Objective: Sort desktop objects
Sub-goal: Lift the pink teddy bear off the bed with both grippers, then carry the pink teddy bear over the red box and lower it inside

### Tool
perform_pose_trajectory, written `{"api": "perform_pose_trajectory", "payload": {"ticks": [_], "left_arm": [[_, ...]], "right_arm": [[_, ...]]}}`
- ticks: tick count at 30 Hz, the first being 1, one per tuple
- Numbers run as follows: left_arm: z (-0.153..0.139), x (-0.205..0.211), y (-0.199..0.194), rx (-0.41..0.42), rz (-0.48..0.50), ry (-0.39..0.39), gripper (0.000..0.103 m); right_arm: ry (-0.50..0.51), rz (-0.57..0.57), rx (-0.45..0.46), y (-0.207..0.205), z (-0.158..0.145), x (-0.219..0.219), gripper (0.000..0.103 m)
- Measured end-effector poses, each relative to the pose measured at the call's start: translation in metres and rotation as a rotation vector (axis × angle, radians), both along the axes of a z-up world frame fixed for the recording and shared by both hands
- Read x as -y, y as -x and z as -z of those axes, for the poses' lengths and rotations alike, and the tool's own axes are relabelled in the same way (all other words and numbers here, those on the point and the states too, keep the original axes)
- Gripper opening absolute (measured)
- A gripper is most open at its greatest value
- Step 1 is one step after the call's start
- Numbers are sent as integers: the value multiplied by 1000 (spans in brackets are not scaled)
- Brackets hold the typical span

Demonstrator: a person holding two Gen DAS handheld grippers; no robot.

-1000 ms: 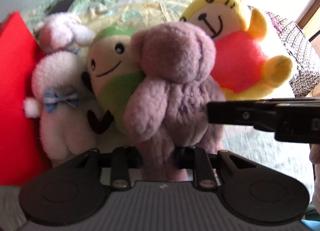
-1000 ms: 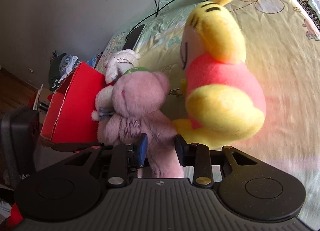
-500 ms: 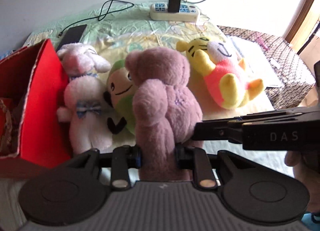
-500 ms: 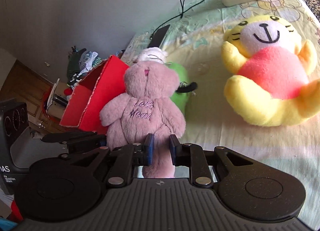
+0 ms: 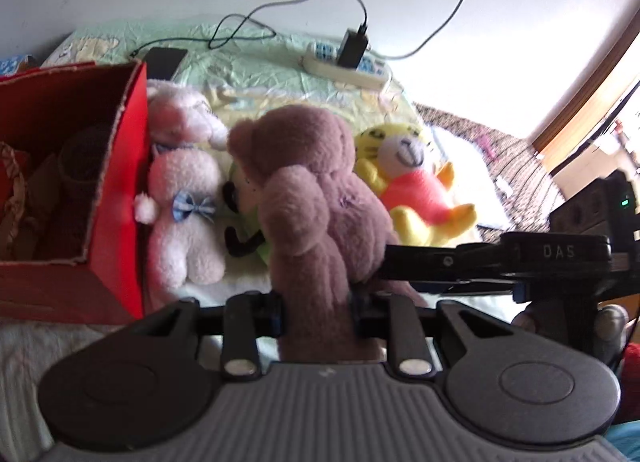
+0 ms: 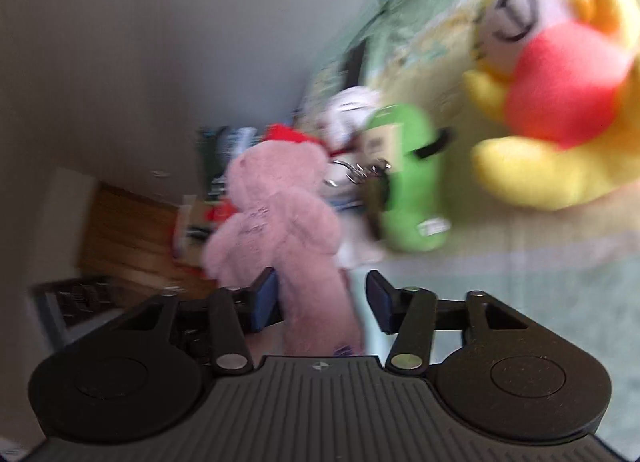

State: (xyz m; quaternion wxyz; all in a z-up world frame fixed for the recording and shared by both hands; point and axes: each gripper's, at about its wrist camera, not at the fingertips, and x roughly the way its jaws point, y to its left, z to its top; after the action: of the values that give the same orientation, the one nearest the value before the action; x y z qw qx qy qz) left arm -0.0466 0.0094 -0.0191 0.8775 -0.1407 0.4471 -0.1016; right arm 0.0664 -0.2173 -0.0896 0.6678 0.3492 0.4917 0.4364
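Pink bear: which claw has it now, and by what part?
The left claw is clamped on the pink bear by a leg. The right claw is open around its other leg, not gripping.

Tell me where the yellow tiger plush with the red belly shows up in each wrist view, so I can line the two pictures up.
Left wrist: the yellow tiger plush lies right of centre, behind and to the right of the mauve bear held in the left claw.
Right wrist: the tiger fills the upper right, blurred.
Shared landmark: the mauve bear, bottom centre in both views.
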Motion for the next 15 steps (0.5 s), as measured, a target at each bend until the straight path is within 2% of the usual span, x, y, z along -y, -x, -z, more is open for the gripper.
{"api": "perform_pose_trajectory", "payload": {"ticks": [2,5,7,15], "left_arm": [[-9,0,5,25,-1,2,22],[-21,-5,11,62,-12,-10,22],[-28,-15,15,81,-22,-8,22],[-46,-65,30,147,-15,-10,22]], "right_arm": [[-46,-36,22,2,-9,-6,44],[-38,-53,92,6,-24,-19,40],[-31,-63,118,7,-31,-27,32],[10,-84,248,22,-57,-68,31]]}}
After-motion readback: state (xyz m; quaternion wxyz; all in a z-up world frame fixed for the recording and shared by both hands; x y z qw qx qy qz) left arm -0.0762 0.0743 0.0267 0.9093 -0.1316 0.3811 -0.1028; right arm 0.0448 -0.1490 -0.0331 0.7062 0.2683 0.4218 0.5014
